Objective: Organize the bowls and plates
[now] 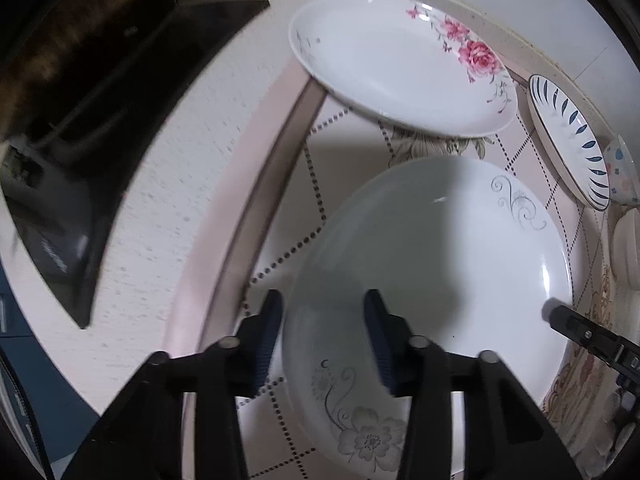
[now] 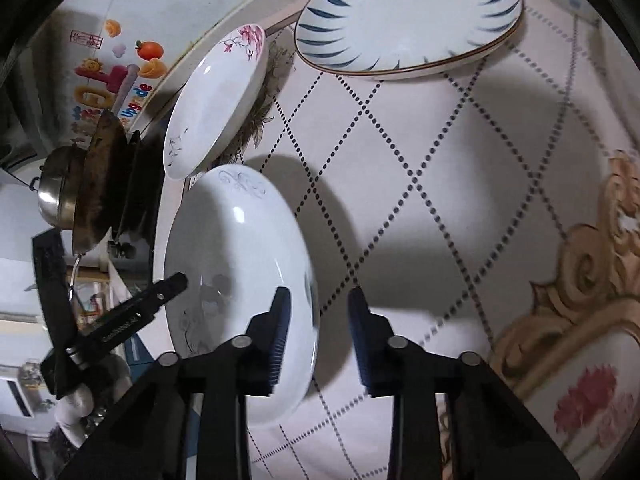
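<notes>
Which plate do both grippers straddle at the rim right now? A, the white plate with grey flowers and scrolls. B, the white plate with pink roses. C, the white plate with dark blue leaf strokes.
A: the left gripper and right gripper each have one finger on either side of the rim of the white plate with grey flowers and scrolls.

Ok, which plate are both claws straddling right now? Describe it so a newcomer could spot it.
On the diamond-dotted tablecloth, it is the largest plate, nearest the cameras, with the left claw and right claw astride opposite rims. Its flowers and scrolls are grey, unlike the pink-rose plate and the blue-leaf plate.
</notes>
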### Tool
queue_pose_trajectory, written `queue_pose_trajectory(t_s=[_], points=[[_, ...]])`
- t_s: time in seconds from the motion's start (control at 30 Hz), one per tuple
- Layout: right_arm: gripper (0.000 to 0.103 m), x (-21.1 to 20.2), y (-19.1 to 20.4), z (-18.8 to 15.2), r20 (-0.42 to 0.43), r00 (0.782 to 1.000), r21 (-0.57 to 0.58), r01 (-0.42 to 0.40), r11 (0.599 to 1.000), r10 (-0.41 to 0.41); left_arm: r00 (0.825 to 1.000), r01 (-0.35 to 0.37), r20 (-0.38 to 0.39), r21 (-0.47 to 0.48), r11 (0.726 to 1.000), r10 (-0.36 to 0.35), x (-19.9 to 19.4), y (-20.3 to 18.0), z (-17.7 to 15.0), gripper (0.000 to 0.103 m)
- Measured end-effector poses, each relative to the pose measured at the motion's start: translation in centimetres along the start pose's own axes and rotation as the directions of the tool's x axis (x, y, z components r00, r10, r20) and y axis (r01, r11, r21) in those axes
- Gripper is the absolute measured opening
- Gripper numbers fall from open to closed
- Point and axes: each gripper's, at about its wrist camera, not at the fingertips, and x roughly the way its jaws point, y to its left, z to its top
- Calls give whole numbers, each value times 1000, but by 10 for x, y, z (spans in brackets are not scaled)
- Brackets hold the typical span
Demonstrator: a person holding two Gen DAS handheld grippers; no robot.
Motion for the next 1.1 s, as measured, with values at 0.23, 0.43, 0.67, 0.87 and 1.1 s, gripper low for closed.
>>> queue_pose_trajectory(t_s=[0.23,0.43,0.67,0.87,1.1], points=[[10,13,9,2,0,1000,-27,-16,999,16,998,56,18,-15,998,-56,-5,10,-6,29],[10,-2,5,-7,44,999,-49,-18,999,20,995,95,32,-26,995,-94,-19,11,-12,28],[10,-37,-6,-26,62,998,-65,9,998,-5,986,147,79,29,989,-148,-46,-12,-21,28],[10,-72,-36,-50,98,995,-35,22,999,-19,984,158,65,120,980,-167,-42,-51,-29,28],[10,-88,-74,-73,96,993,-5,69,998,-68,987,157,7,197,968,-161,-17,-89,-35,28]])
